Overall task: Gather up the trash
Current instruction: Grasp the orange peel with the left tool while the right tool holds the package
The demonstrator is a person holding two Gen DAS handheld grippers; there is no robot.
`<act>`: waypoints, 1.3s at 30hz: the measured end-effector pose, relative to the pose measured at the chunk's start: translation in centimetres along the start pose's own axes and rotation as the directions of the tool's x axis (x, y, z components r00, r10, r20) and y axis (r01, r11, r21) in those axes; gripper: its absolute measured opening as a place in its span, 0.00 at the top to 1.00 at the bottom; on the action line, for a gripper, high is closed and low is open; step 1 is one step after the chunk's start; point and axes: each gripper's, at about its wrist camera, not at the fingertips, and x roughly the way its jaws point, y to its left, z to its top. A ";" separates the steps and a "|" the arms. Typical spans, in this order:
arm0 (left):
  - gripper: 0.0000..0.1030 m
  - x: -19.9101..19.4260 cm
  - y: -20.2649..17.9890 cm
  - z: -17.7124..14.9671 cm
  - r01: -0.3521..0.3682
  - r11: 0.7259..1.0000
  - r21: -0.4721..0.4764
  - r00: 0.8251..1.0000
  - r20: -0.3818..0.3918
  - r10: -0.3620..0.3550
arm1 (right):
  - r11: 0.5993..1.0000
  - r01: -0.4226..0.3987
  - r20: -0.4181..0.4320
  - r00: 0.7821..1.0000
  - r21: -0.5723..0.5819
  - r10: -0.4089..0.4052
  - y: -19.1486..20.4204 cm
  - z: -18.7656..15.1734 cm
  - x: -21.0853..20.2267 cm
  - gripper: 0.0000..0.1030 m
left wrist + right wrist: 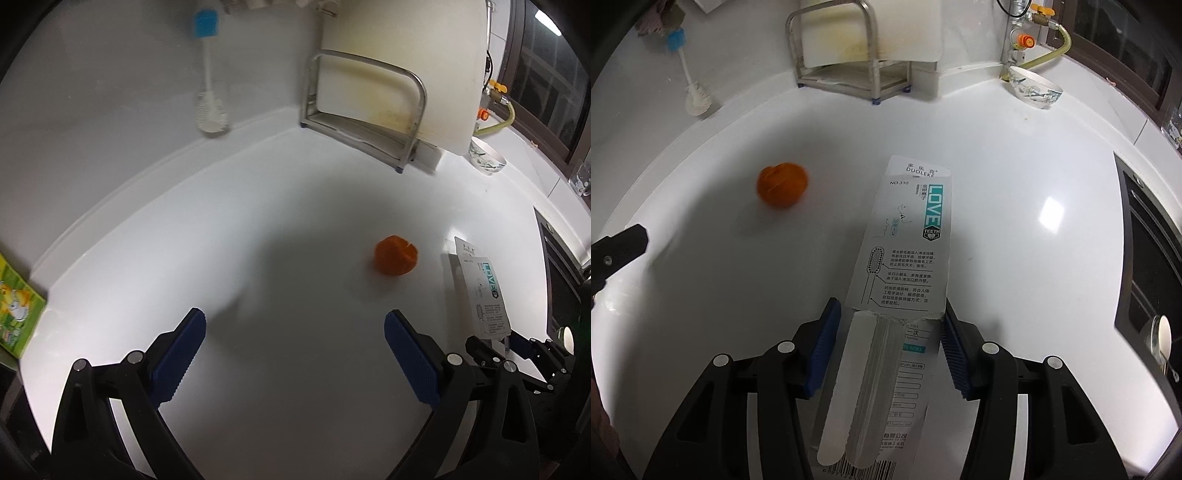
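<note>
An orange peel [396, 259] lies on the white counter [288, 221], also in the right wrist view [782, 185]. My left gripper [294, 332] is open and empty, just short of the peel and to its left. My right gripper [888, 334] has its blue pads on both sides of a torn white toothbrush package [905, 251] and grips its edges, holding it over the counter. The package also shows at the right of the left wrist view [485, 291].
A steel rack with a white cutting board [842, 48] stands at the back wall. A bottle brush [210, 107] hangs on the wall. A patterned bowl [1036, 88] sits back right. A black stove [1152, 266] borders the right. A green box [18, 306] lies far left.
</note>
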 end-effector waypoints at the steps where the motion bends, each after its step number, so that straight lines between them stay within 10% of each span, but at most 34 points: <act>1: 0.07 0.3 -0.4 0.0 0.007 1.000 -0.003 1.000 0.001 -0.007 | 1.000 -0.006 0.002 1.000 0.003 0.006 -0.4 0.1 0.0 0.50; 23: 0.08 9.8 -8.4 2.8 0.057 0.996 0.066 0.998 -0.025 -0.056 | 0.984 -0.115 0.067 0.992 0.134 0.107 -9.6 2.6 0.6 0.50; 34: 0.65 10.1 -8.6 3.0 0.073 0.995 0.070 0.997 -0.013 -0.072 | 0.976 -0.129 0.084 0.990 0.173 0.116 -10.4 2.3 -0.2 0.50; 39: 0.73 9.3 -8.7 2.9 0.082 0.994 0.076 0.996 -0.023 -0.081 | 0.973 -0.140 0.078 0.989 0.181 0.128 -10.3 1.8 -0.4 0.50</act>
